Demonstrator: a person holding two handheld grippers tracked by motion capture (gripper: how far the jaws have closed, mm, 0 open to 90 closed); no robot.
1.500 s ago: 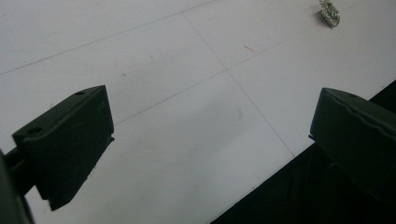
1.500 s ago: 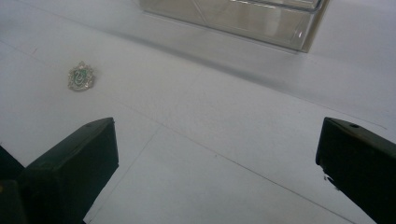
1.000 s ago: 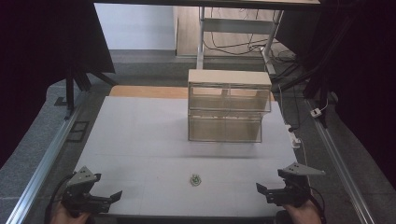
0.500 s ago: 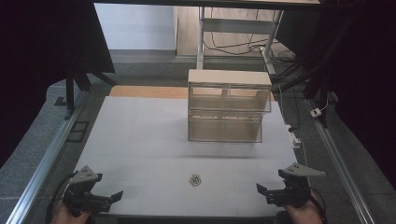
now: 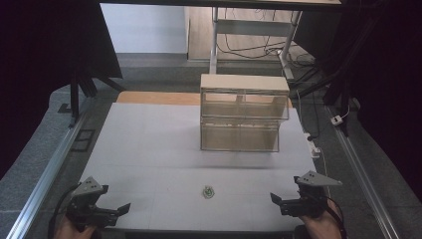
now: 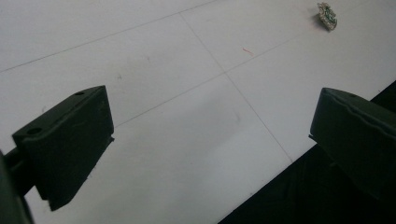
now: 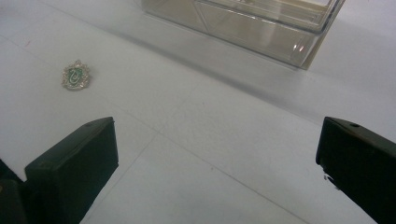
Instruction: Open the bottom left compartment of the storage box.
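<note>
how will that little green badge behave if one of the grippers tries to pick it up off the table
The badge looks like thin, stiff metal, so it should be light and unlikely to bend. It lies flat on the smooth white table, so it may slide rather than lift. The wide-open right gripper would probably need to catch its edges.

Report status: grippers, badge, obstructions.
Left gripper and right gripper open, empty, low at near edge. Badge flat on table between them. Drawer cabinet behind; path unobstructed.
</note>
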